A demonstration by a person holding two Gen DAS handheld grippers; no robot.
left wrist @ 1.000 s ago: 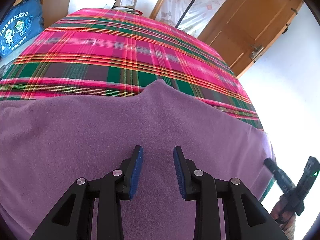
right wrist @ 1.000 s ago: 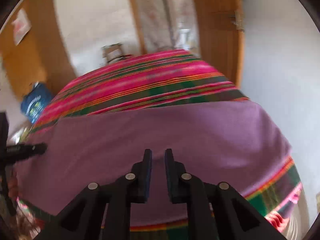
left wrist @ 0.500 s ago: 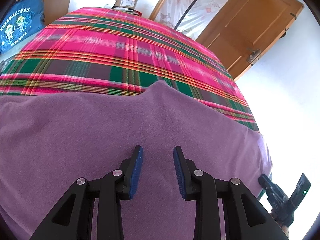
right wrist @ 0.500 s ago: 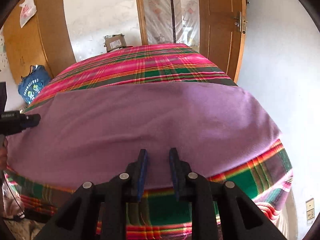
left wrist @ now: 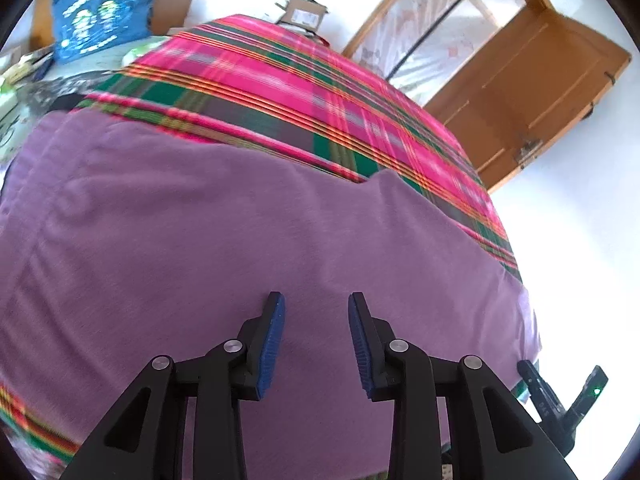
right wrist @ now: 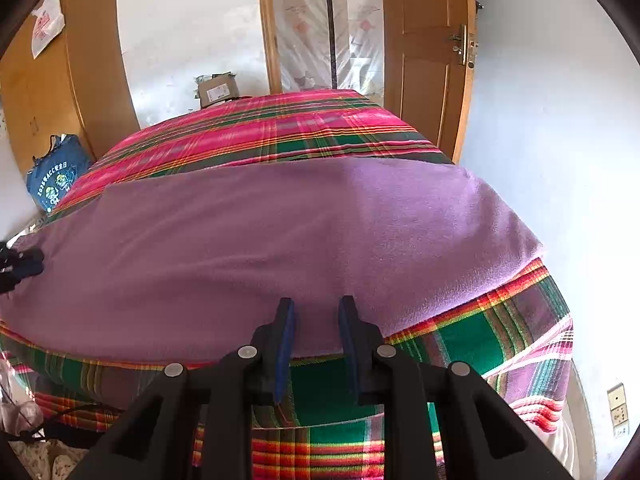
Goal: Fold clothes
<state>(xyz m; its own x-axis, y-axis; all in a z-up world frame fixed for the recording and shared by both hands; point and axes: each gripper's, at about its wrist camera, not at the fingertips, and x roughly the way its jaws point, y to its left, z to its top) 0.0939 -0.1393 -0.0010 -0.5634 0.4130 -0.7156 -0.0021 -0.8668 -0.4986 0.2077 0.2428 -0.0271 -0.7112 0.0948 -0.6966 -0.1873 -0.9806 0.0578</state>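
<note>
A purple fleece garment lies spread flat across the near part of a bed. My left gripper hovers over its middle, open, with nothing between the blue pads. In the right wrist view the same garment stretches across the picture. My right gripper stands at its near hem, jaws a little apart, open, and no cloth is pinched. The right gripper shows at the lower right of the left wrist view. At the left edge of the right wrist view, the left gripper is just in sight.
The bed wears a pink, green and red plaid cover that hangs over the near edge. Behind it stand a cardboard box, a wooden door and a curtained doorway. A blue bag and wooden wardrobe are at left.
My left gripper has slid leftward over the garment and rolled; the garment's left end and the blue bag now show. My right gripper drew back to the near hem and its jaws widened slightly.
</note>
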